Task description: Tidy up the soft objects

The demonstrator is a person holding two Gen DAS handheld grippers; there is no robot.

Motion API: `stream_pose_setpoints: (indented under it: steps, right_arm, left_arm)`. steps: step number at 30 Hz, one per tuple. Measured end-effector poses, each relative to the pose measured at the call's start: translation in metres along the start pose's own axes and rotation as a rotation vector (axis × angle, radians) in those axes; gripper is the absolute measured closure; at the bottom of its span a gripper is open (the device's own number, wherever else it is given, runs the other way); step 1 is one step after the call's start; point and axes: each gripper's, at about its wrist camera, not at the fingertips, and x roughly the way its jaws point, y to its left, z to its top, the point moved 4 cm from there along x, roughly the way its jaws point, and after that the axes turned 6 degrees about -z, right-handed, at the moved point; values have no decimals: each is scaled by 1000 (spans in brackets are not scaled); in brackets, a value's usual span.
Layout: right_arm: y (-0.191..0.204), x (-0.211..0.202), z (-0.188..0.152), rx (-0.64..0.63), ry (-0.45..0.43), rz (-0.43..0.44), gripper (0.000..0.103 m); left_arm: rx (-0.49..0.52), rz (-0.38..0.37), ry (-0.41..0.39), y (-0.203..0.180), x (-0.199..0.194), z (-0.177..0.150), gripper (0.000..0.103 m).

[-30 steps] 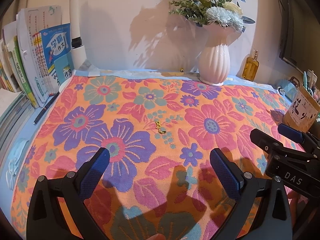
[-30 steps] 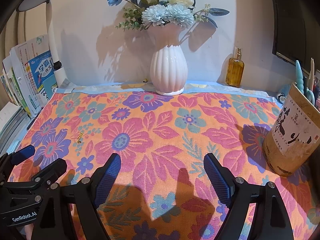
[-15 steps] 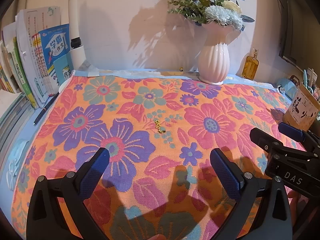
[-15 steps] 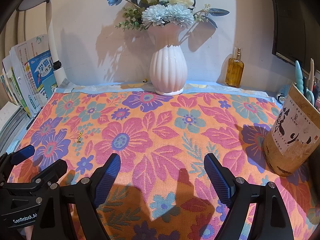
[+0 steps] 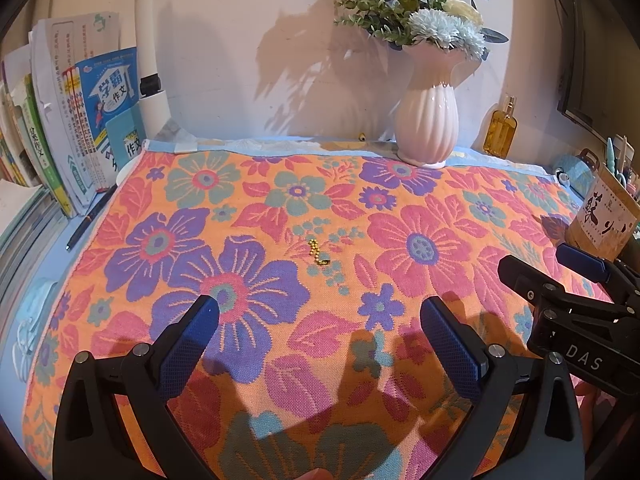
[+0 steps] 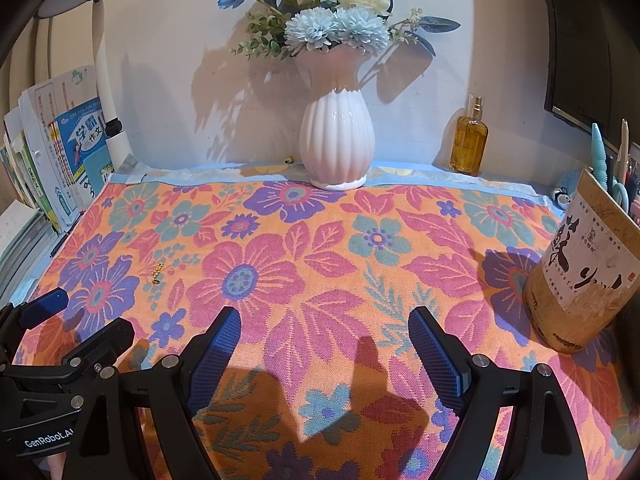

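Floral towel [image 5: 280,208] flat across desk, gold bead chain [image 5: 318,254] loose on it, left hand-held gripper [image 5: 320,320] and right hand-held gripper [image 6: 324,332] wide open, empty: chain likely flung off if lifted.

barely any change: left tongs [image 5: 316,332] view crept a bit twd the vase [image 5: 427,120].

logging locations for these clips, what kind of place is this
Most likely a study desk at home, against a wall: school books stand at the left, a pen holder at the right, and a vase of flowers stands at the back edge of a floral cloth.
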Motion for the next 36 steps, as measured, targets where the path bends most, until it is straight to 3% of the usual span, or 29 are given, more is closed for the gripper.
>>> stream_pose_setpoints:
  steps: [36]
  right_arm:
    - [0,2,0,-8,3,0,18]
  left_arm:
    - [17,-4,6,-1,3,-1,1]
